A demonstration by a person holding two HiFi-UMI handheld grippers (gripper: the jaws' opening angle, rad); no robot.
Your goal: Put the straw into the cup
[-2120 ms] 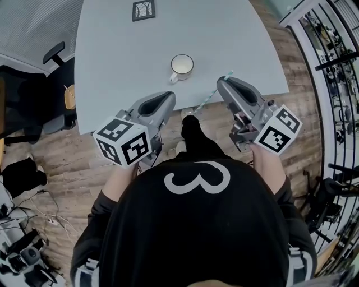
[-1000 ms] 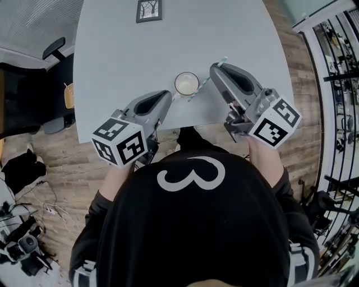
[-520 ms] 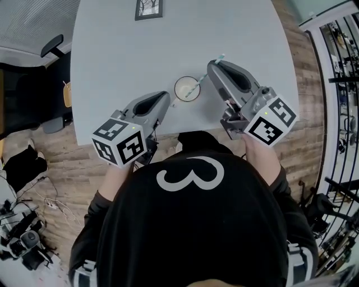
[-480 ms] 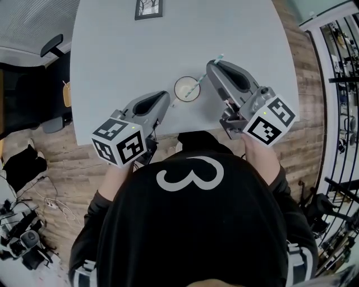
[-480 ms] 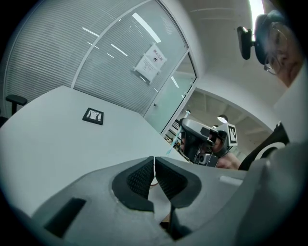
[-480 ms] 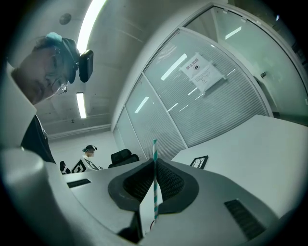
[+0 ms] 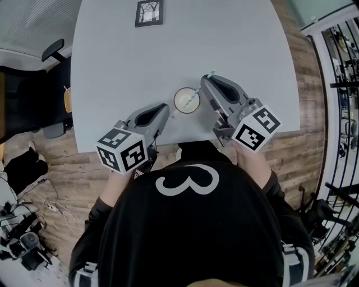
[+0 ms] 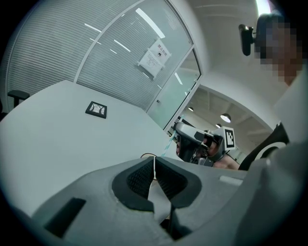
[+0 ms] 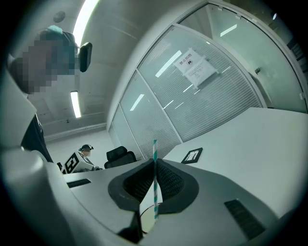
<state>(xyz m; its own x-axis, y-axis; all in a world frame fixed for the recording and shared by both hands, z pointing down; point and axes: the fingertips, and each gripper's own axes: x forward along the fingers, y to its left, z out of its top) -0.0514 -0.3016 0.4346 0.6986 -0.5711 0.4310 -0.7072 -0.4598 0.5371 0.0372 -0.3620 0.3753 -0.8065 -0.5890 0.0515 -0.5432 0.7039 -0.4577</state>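
Note:
A white cup point(image 7: 186, 100) with a handle stands on the grey table point(image 7: 123, 61) near its front edge. My right gripper point(image 7: 205, 82) is shut on a teal-and-white striped straw point(image 7: 200, 89), just right of the cup. The straw slants down-left and its lower end reaches into the cup's mouth. In the right gripper view the straw point(image 9: 154, 178) stands upright between the closed jaws of that gripper point(image 9: 155, 166), with the cup point(image 9: 146, 217) below them. My left gripper point(image 7: 164, 107) is shut on nothing, just left of the cup. From the left gripper point(image 8: 154, 161) I see the straw point(image 8: 166, 146) and the right gripper point(image 8: 193, 143).
A small framed picture point(image 7: 149, 12) lies at the table's far side. An office chair point(image 7: 53, 51) stands left of the table. A wooden floor point(image 7: 291, 140) and a metal railing point(image 7: 342, 84) are on the right. The person's dark shirt fills the lower head view.
My right gripper has carried the straw left, from beside the table's edge to the cup. The straw's lower end now sits in the cup's mouth. The left gripper has barely moved.

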